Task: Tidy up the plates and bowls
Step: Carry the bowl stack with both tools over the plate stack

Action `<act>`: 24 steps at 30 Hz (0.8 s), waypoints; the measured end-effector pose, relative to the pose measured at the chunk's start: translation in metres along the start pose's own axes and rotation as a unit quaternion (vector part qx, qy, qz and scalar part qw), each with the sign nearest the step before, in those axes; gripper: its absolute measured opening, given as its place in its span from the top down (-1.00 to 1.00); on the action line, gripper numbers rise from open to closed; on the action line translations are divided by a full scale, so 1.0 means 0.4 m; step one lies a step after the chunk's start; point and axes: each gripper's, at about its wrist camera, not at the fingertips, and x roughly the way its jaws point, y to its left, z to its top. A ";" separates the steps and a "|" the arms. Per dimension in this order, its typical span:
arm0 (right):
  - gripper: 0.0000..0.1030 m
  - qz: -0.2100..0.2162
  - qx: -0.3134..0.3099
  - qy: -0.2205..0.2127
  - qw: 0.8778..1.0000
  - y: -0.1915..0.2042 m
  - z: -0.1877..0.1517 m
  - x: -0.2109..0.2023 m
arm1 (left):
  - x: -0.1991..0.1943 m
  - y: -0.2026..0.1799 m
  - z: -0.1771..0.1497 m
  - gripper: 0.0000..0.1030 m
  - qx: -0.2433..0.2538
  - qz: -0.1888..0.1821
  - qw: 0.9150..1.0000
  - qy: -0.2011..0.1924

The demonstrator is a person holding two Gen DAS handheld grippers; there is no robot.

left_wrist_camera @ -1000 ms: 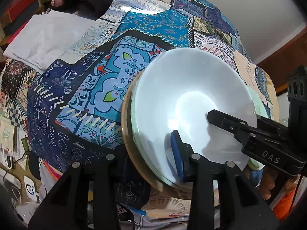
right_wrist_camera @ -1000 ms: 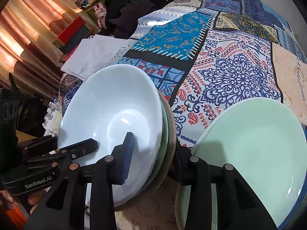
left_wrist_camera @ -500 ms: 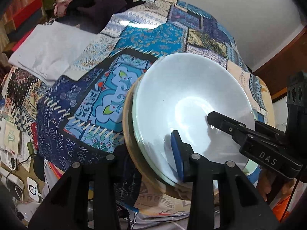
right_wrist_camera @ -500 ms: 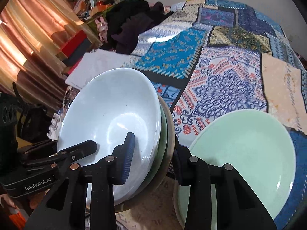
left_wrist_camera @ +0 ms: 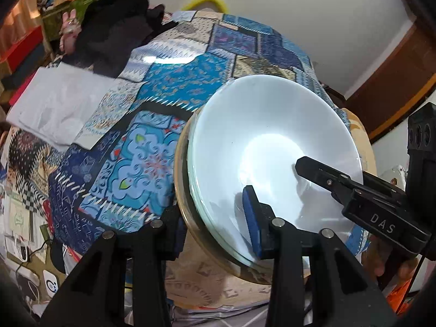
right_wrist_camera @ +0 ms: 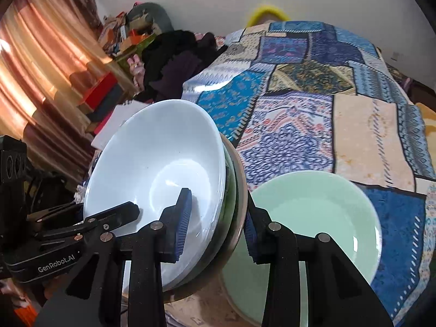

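- Left wrist view: the left gripper [left_wrist_camera: 212, 226] clamps the near rim of a tilted stack of dishes [left_wrist_camera: 185, 190], a glossy white round bowl [left_wrist_camera: 261, 152] on top, greenish and tan rims beneath it. One blue-padded finger lies inside the bowl, the other behind the stack. The stack is held above a blue patchwork quilt [left_wrist_camera: 152, 125].
- Right wrist view: the right gripper [right_wrist_camera: 218, 223] bites the same stack's edge, jaws closed on it. A pale green round plate [right_wrist_camera: 313, 218] lies just beside it, probably flat on the quilt.
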 end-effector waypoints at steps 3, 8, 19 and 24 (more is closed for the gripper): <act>0.37 -0.004 0.009 -0.009 1.000 -0.026 -0.003 -0.028 | -0.002 -0.033 0.008 0.26 0.011 -0.006 1.000 -0.002; 0.37 -0.015 0.023 -0.022 0.999 -0.067 -0.010 -0.067 | 0.002 -0.093 0.018 0.26 0.032 -0.015 0.999 -0.003; 0.37 -0.050 0.075 -0.042 0.995 -0.180 -0.053 -0.150 | 0.058 -0.244 0.023 0.26 0.080 -0.046 0.996 0.020; 0.37 -0.060 0.095 -0.040 0.993 -0.228 -0.069 -0.165 | 0.091 -0.294 0.022 0.26 0.092 -0.056 0.994 0.034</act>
